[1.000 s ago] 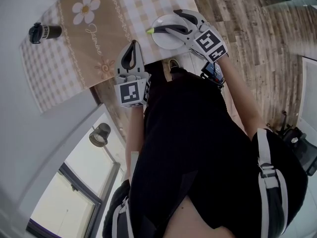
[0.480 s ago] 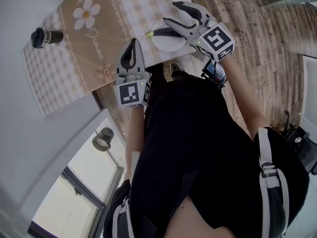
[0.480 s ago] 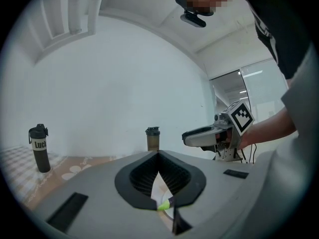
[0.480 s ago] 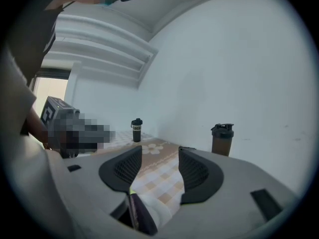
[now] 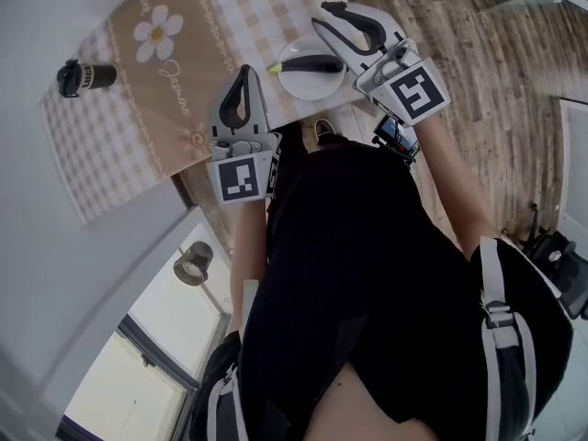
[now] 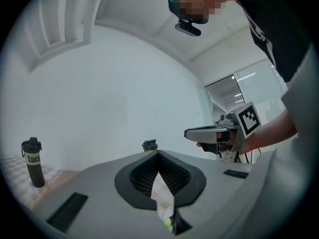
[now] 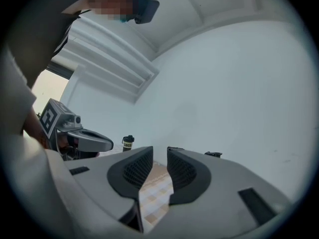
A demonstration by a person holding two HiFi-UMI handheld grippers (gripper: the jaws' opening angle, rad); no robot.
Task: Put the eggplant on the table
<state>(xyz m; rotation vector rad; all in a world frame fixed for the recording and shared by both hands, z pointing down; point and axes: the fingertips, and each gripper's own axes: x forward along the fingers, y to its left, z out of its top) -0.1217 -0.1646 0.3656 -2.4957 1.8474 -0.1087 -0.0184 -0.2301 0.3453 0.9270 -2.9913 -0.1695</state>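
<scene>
A dark purple eggplant (image 5: 312,63) with a green stem lies on a white plate (image 5: 313,84) near the table's edge. My right gripper (image 5: 323,15) hovers over the plate's far right side, off the eggplant. Its jaws are closing and nothing is between them; in the right gripper view (image 7: 159,150) a narrow gap shows only the checked cloth. To the left of the plate, my left gripper (image 5: 245,69) is shut and holds nothing. In the left gripper view (image 6: 158,154) its jaws meet at the tip.
A beige checked tablecloth (image 5: 156,81) with a daisy print covers the table. A black bottle (image 5: 83,76) stands at its far left, also in the left gripper view (image 6: 32,162). Wooden floor (image 5: 478,90) lies to the right.
My right gripper has lifted away from the eggplant and its jaws have narrowed. The eggplant stays on the plate. My left gripper has risen a little.
</scene>
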